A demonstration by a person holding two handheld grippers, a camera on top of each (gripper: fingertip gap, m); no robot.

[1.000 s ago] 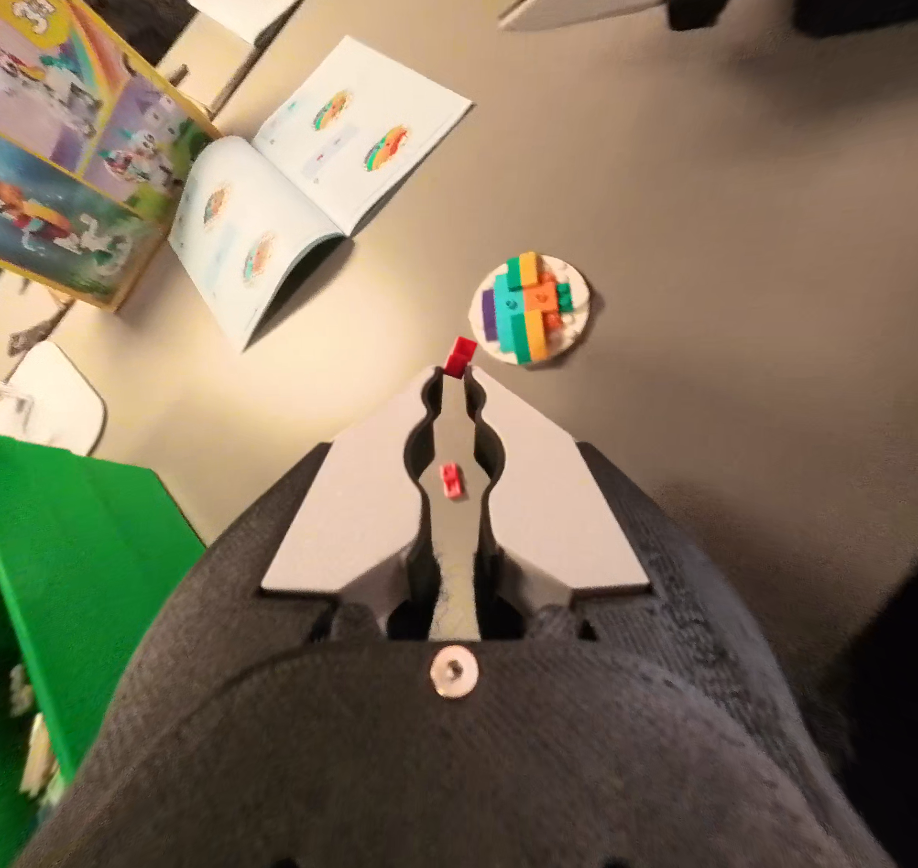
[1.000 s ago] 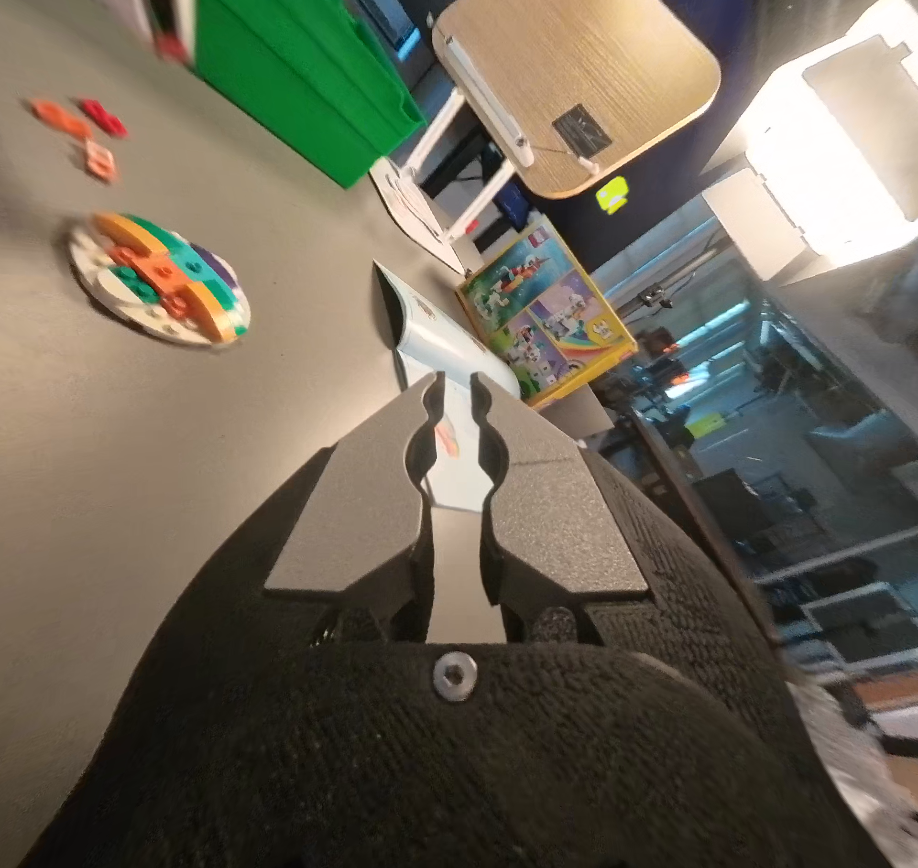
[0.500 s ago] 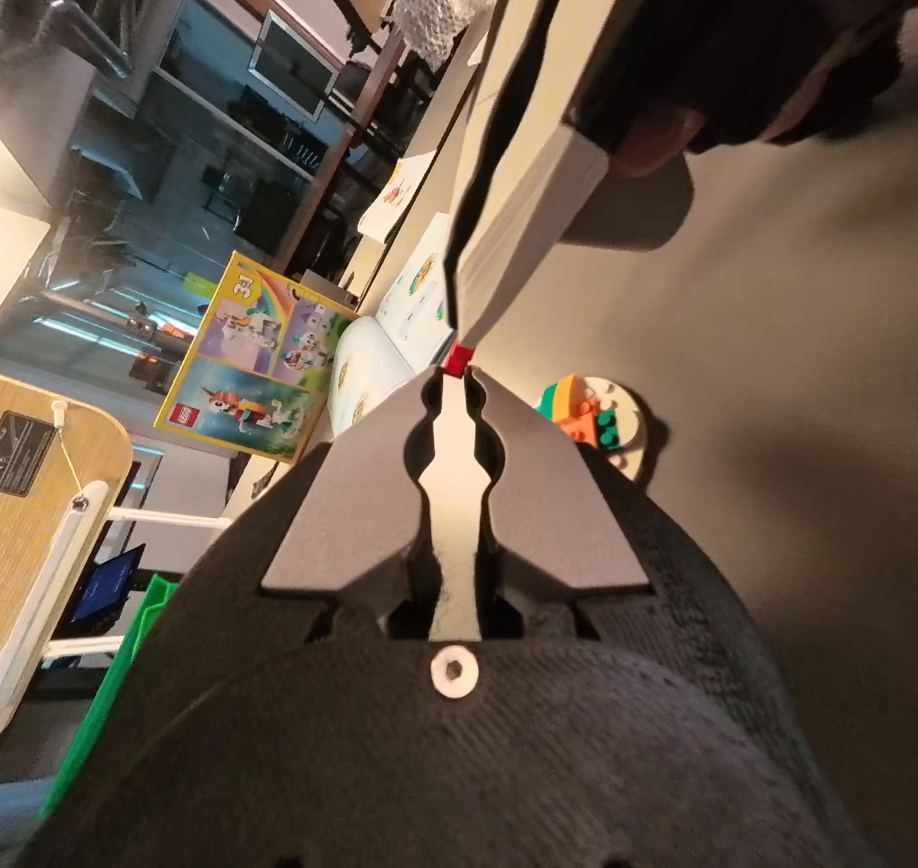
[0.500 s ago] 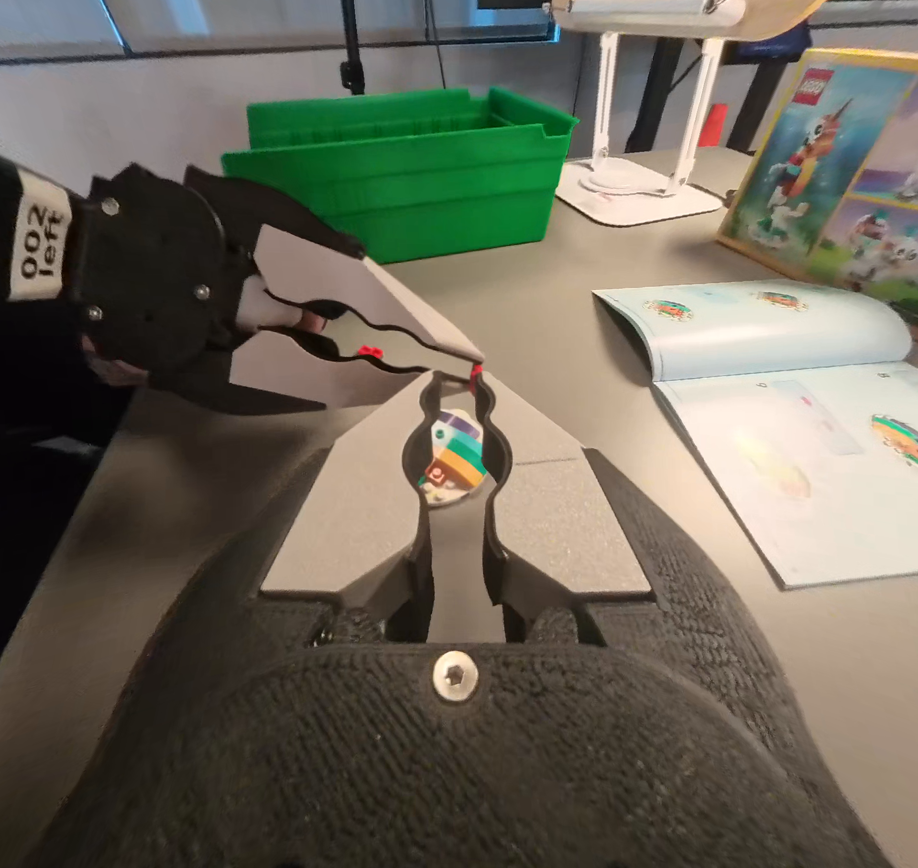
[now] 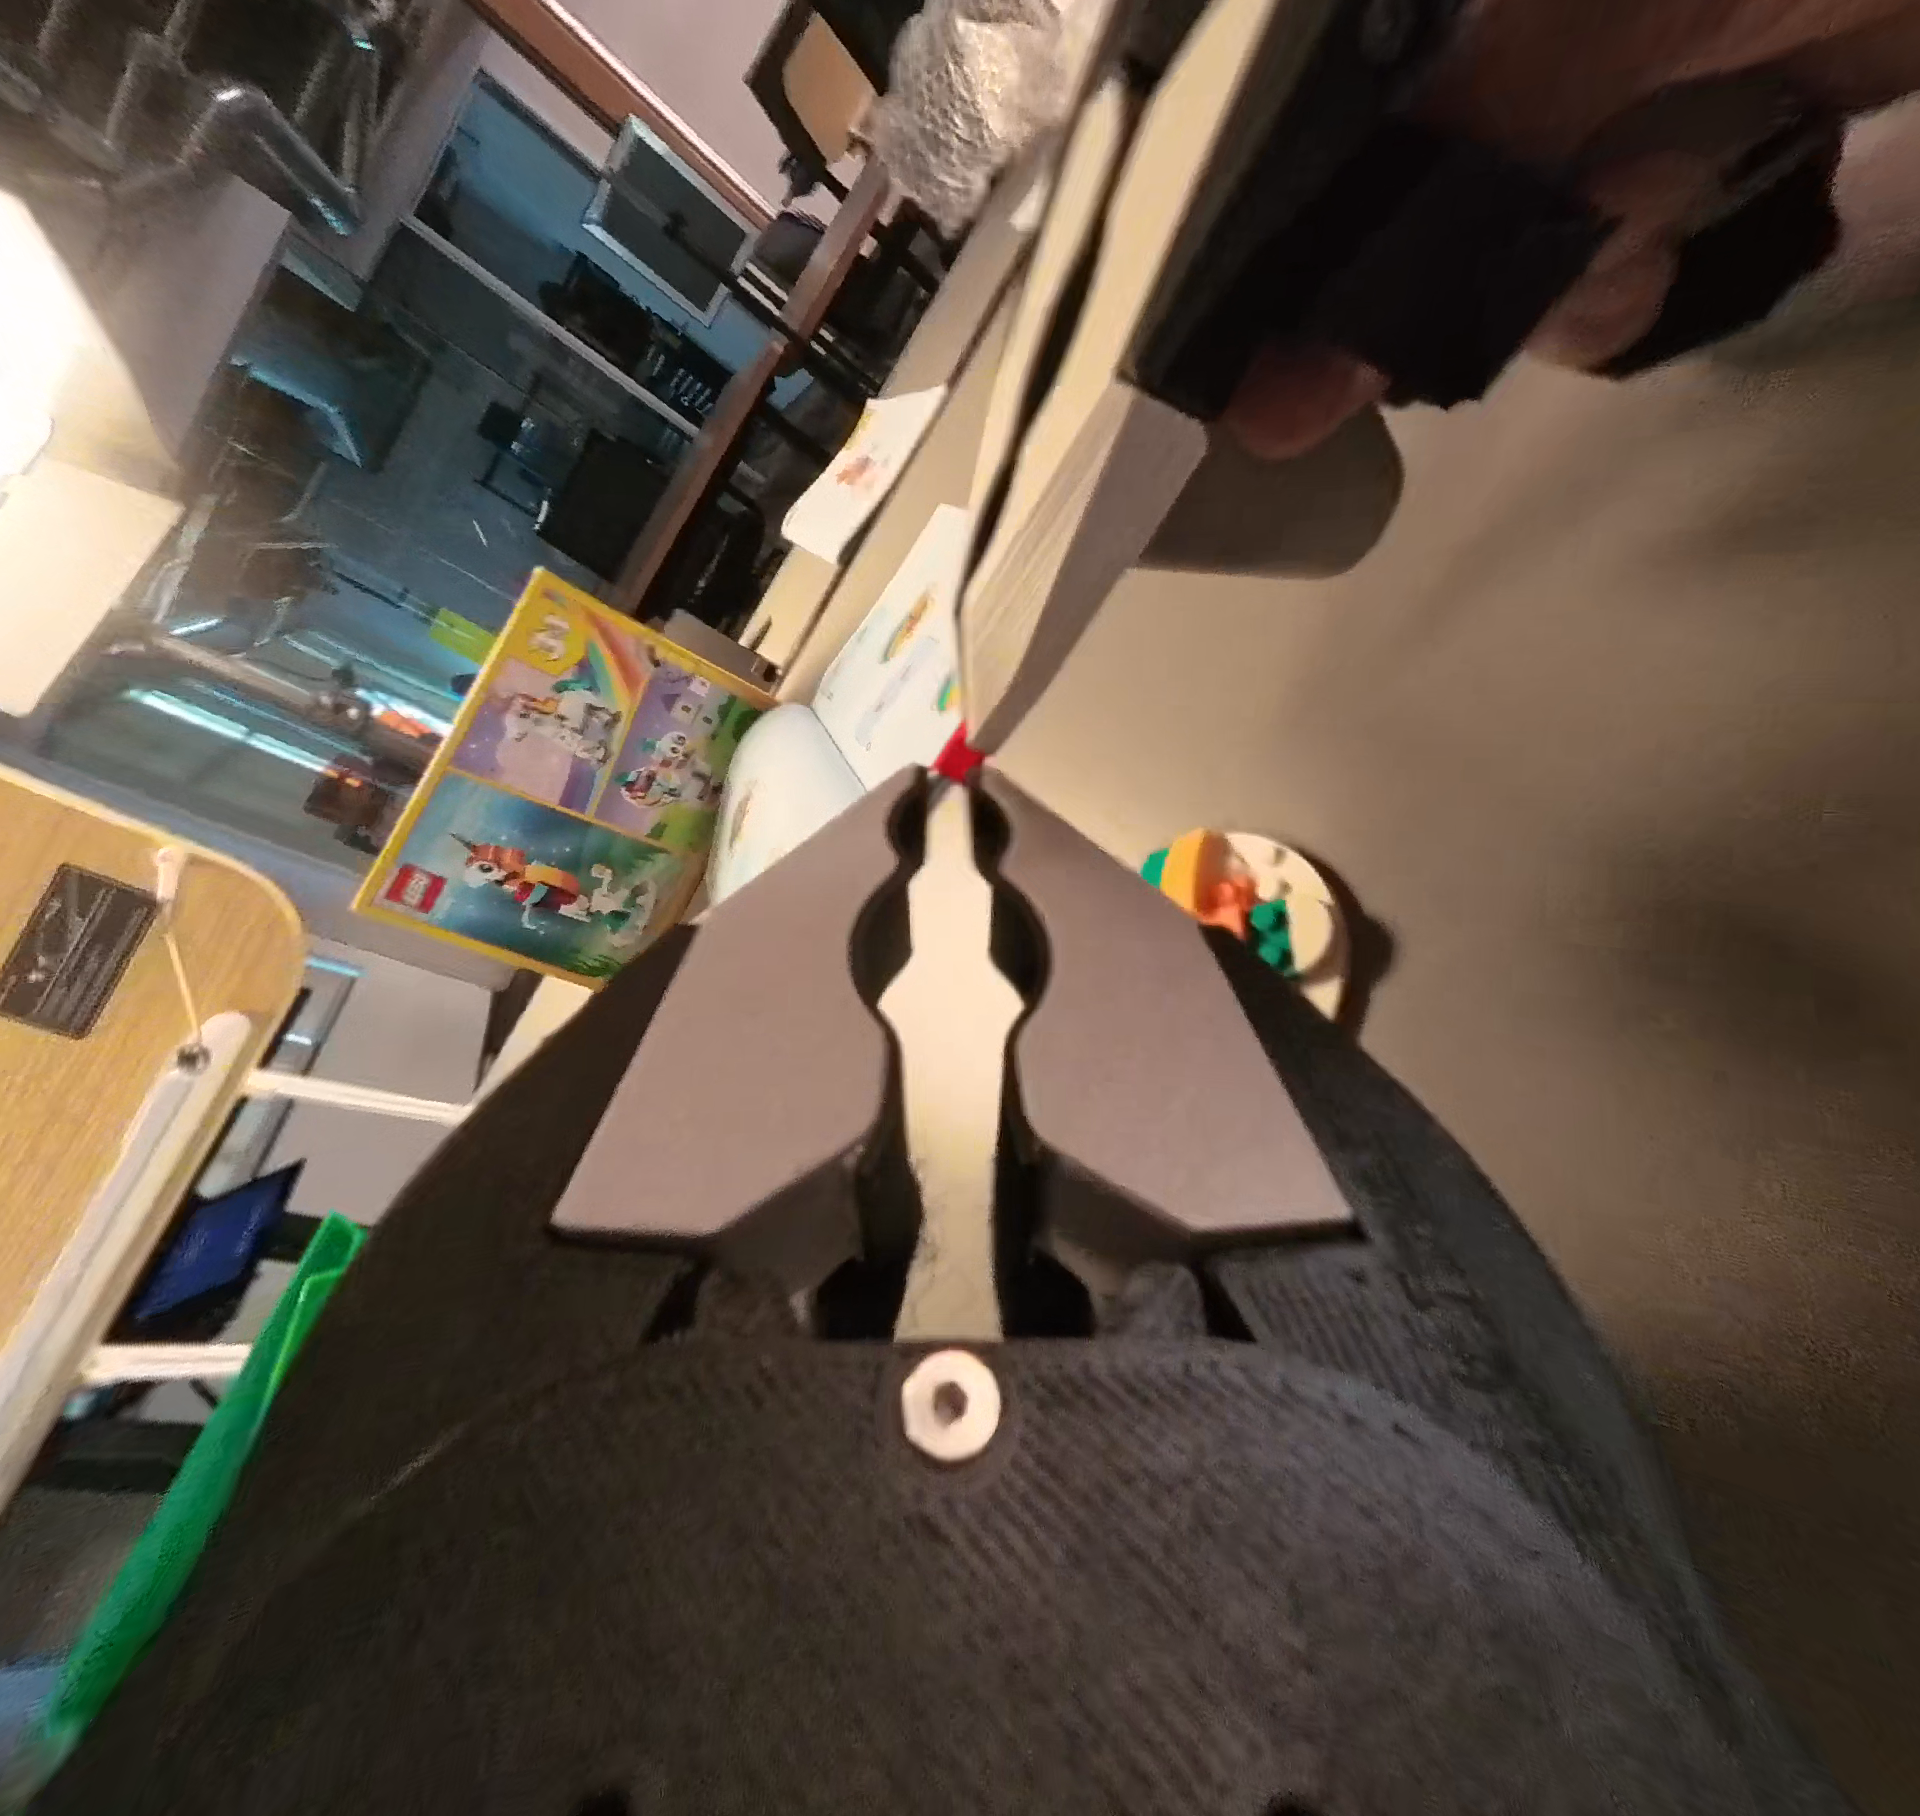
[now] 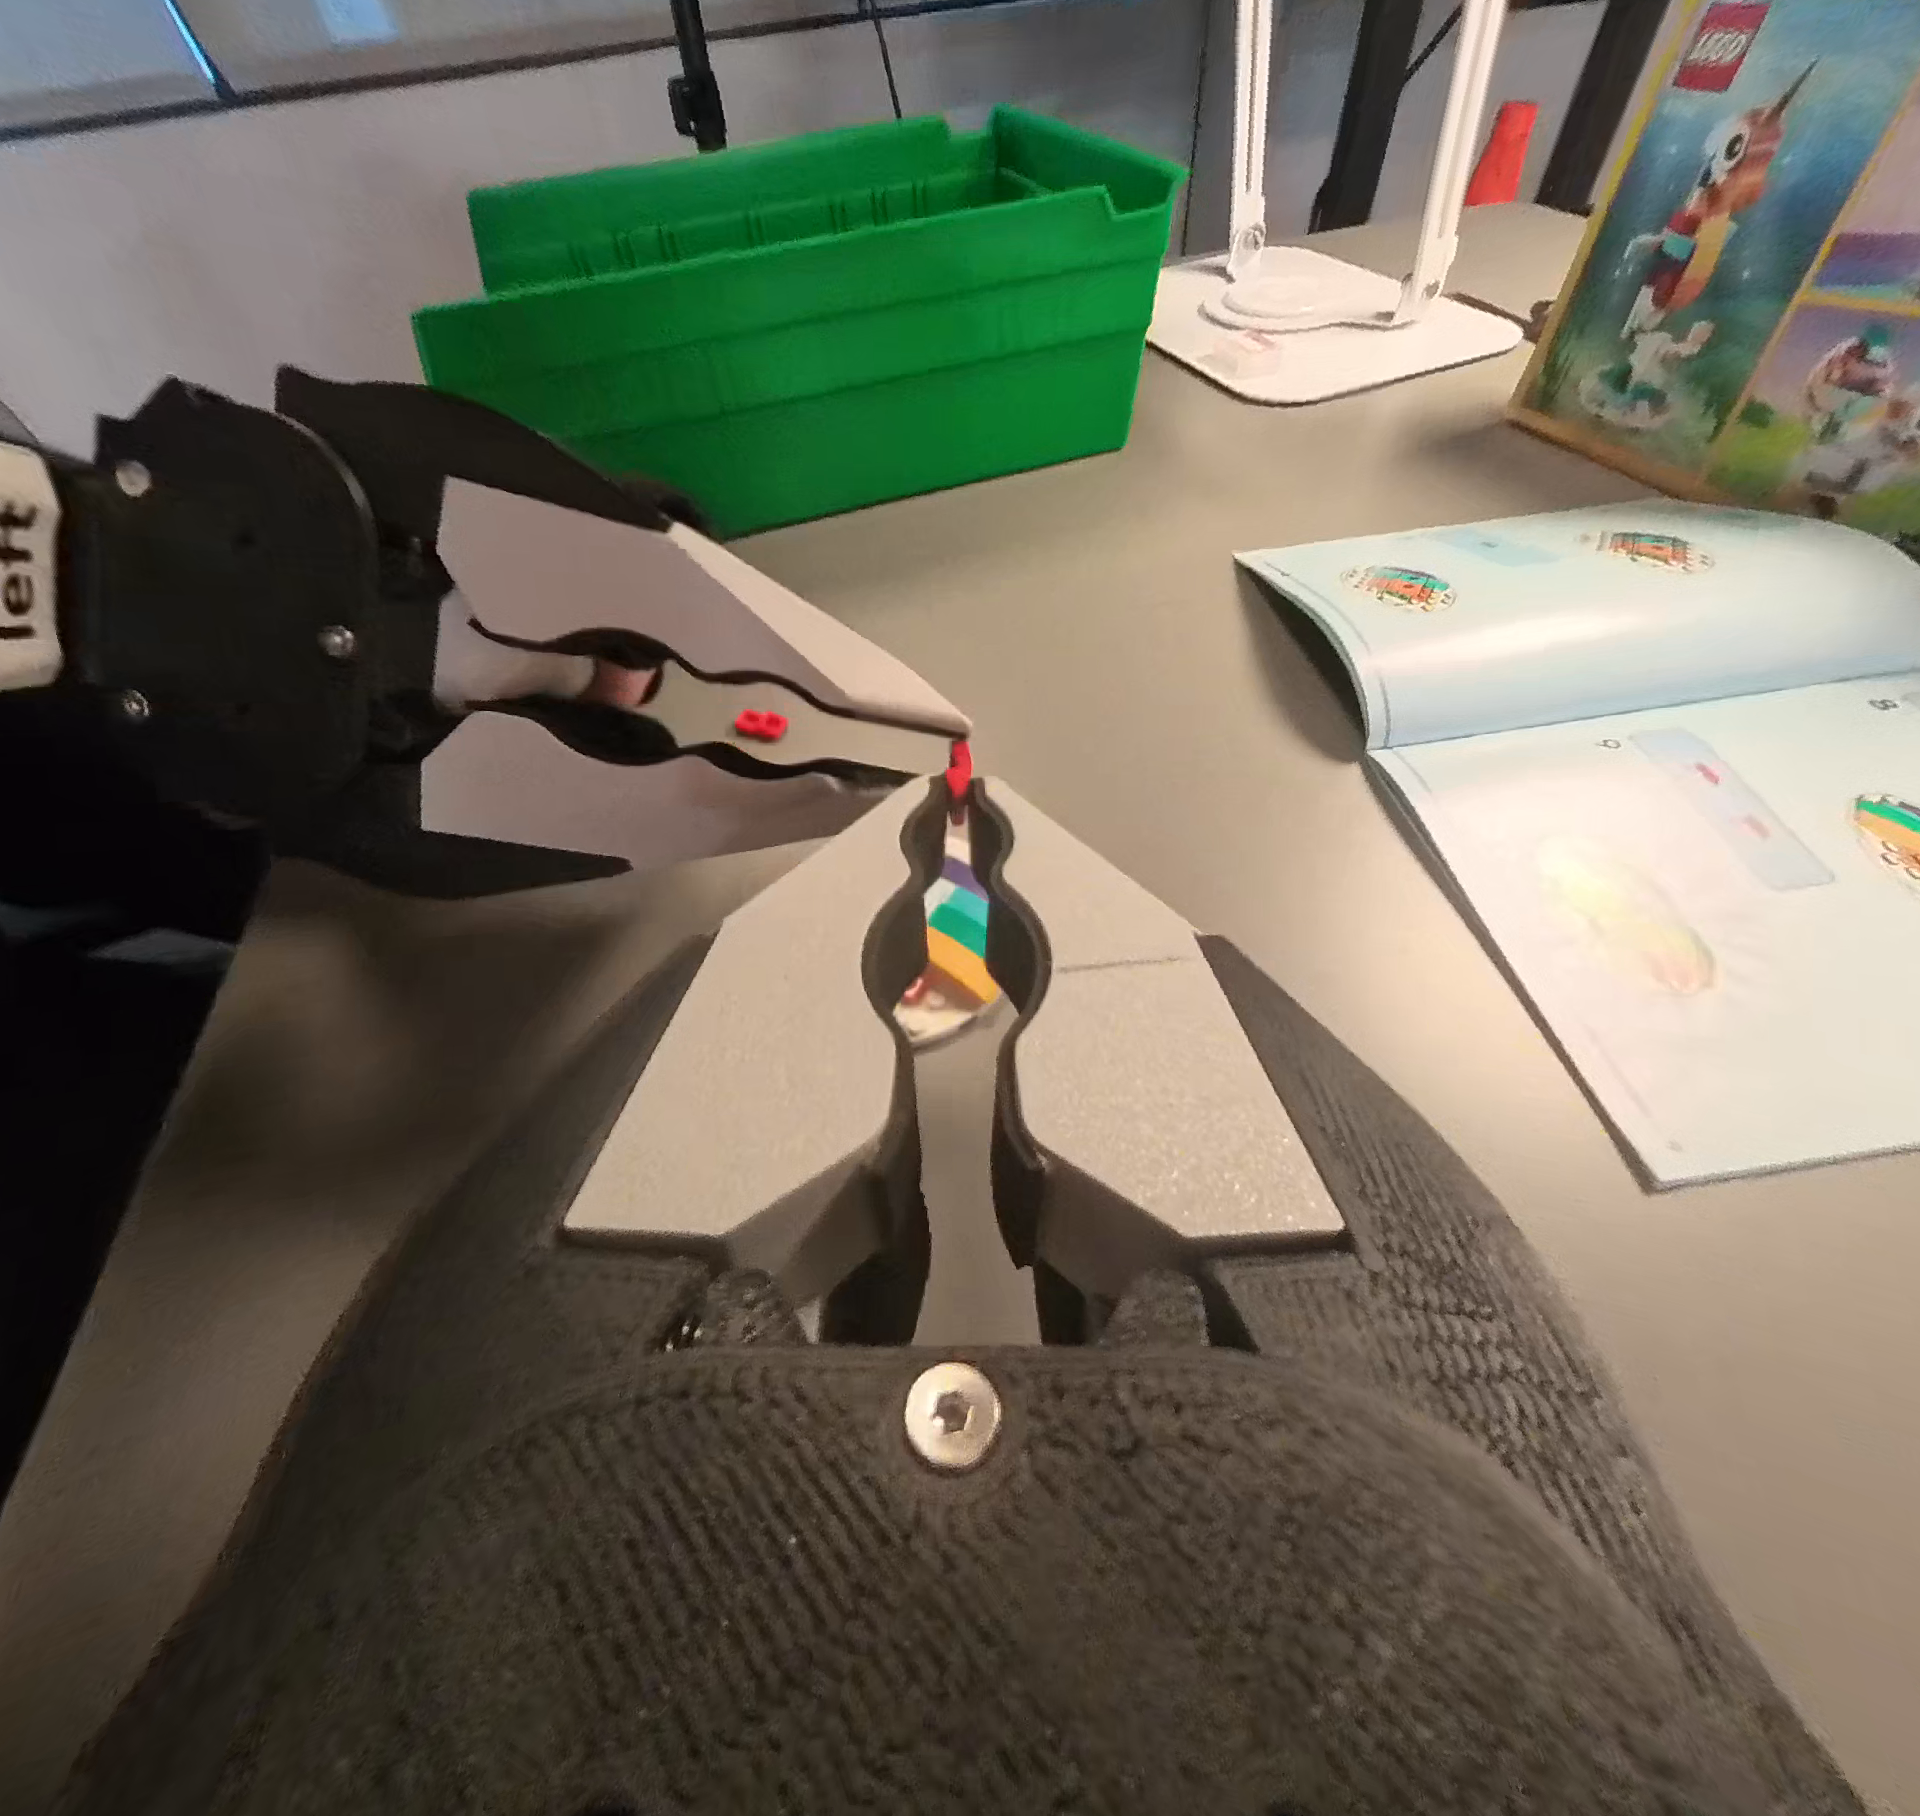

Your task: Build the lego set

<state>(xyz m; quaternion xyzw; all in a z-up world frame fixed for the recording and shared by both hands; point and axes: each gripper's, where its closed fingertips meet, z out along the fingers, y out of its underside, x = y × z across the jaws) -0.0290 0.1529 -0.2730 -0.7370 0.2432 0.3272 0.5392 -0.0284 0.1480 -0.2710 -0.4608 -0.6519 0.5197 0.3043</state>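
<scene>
A small red brick is pinched in the tips of my left gripper, held above the grey table. My right gripper comes in from the upper right and its tips meet the brick from the other side. In the right wrist view the red brick stands on edge between the left gripper's tips, just beyond my right gripper, whose jaws are nearly closed. The round white plate with the coloured build lies on the table below; it shows through the right jaw gap.
A second red brick lies on the table behind the left gripper. A green bin stands at the back. The open instruction booklet and the set's box are at the right, with a white stand behind. Only a small space, under 4 cm, lies between the two pairs of fingers.
My left gripper lifted and tilted up with the red brick. My right gripper swung round from the booklet side and came tip to tip with it over the build.
</scene>
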